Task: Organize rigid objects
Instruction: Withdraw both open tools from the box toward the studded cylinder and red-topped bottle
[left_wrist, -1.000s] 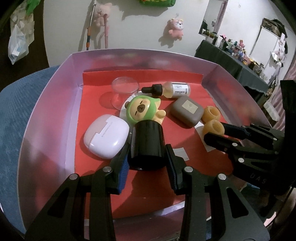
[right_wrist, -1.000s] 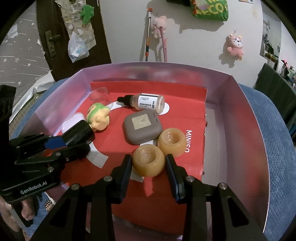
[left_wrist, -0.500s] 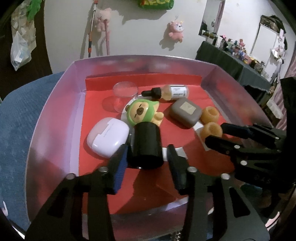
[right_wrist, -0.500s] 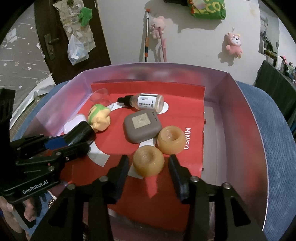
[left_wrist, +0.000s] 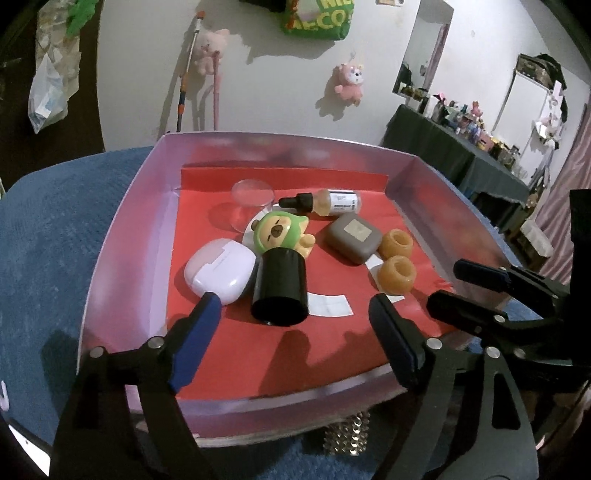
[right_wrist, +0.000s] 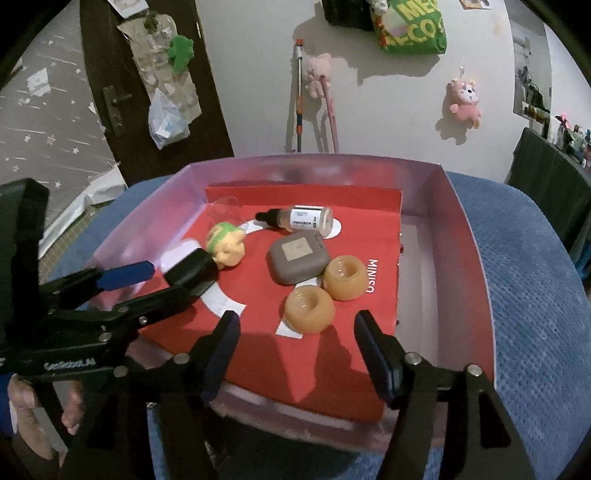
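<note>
The left gripper (left_wrist: 291, 317) is opening, its jaws clear of the black cylinder (left_wrist: 280, 286) lying just at its twelve o'clock in the pink box (left_wrist: 122, 236). The right gripper (right_wrist: 293, 332) is opening too, holding nothing; an amber ring (right_wrist: 309, 310) sits just ahead at twelve, another (right_wrist: 346, 277) at one o'clock.

Glossy plastic earbud case (left_wrist: 221, 270); matt red paper liner (left_wrist: 332, 350); rough blue cloth (left_wrist: 55, 236).

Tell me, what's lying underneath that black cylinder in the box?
The black cylinder lies on red paper, with a white label strip showing beside its mouth. Anything directly beneath it is hidden.
</note>
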